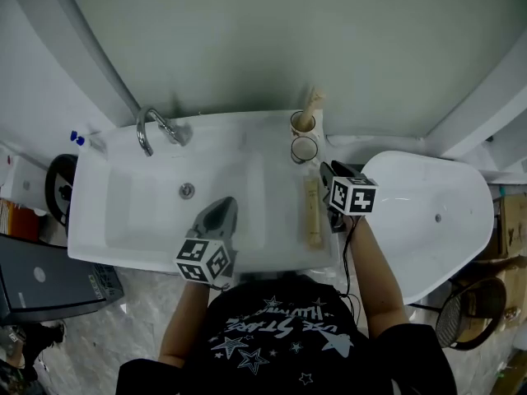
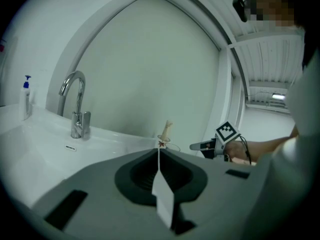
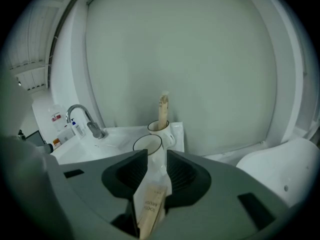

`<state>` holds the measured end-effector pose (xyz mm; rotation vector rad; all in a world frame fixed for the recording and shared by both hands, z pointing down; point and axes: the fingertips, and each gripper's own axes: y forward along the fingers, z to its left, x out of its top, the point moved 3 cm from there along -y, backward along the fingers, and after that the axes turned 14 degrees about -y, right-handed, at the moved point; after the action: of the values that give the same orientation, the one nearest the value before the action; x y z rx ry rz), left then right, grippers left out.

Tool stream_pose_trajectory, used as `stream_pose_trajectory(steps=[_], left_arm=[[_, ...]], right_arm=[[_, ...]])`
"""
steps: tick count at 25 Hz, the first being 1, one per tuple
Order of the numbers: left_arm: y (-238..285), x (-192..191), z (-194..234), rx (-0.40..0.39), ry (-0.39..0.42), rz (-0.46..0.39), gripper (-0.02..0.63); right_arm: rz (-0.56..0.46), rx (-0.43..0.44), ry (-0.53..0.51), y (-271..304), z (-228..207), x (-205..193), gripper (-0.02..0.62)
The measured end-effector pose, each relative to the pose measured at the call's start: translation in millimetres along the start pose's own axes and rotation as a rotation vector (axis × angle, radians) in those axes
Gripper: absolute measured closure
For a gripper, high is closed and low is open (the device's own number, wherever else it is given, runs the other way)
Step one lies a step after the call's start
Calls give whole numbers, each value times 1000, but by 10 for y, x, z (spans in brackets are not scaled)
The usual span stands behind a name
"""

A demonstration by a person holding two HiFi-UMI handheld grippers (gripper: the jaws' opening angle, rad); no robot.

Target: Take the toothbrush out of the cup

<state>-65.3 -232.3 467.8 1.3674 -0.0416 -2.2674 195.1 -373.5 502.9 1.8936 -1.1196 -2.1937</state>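
At the left of the sink (image 1: 123, 220) the faucet (image 1: 152, 130) stood untouched. Over the basin hung my left gripper (image 1: 221, 211), clenched, with only a thin white sliver showing between its jaws and nothing held that I could make out. Further right, a packaged toothbrush (image 1: 313, 212) lay lengthwise on the sink's right rim. Beyond it stood the near cup (image 1: 293, 150), empty, and behind that the far cup (image 1: 294, 123), where a second wrapped toothbrush (image 1: 310, 108) stood upright. Just right of the lying toothbrush was my right gripper (image 3: 157, 159), released. Its jaws stood apart, and the package showed in the gap below them without being pressed. I judged that one toothbrush was out and set down. The next move called for reaching over the near cup without knocking it and closing on the upright handle in the far cup.
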Motion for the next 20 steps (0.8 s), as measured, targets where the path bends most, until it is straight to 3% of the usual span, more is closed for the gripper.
stream_pose_trajectory(steps=[12, 20], left_arm=[[356, 436, 155, 25, 9, -55, 584], [482, 525, 321, 41, 1, -50, 584]], right_arm=[[-87, -10, -35, 528, -106, 839, 468], [-91, -74, -60, 941, -114, 1088, 442]])
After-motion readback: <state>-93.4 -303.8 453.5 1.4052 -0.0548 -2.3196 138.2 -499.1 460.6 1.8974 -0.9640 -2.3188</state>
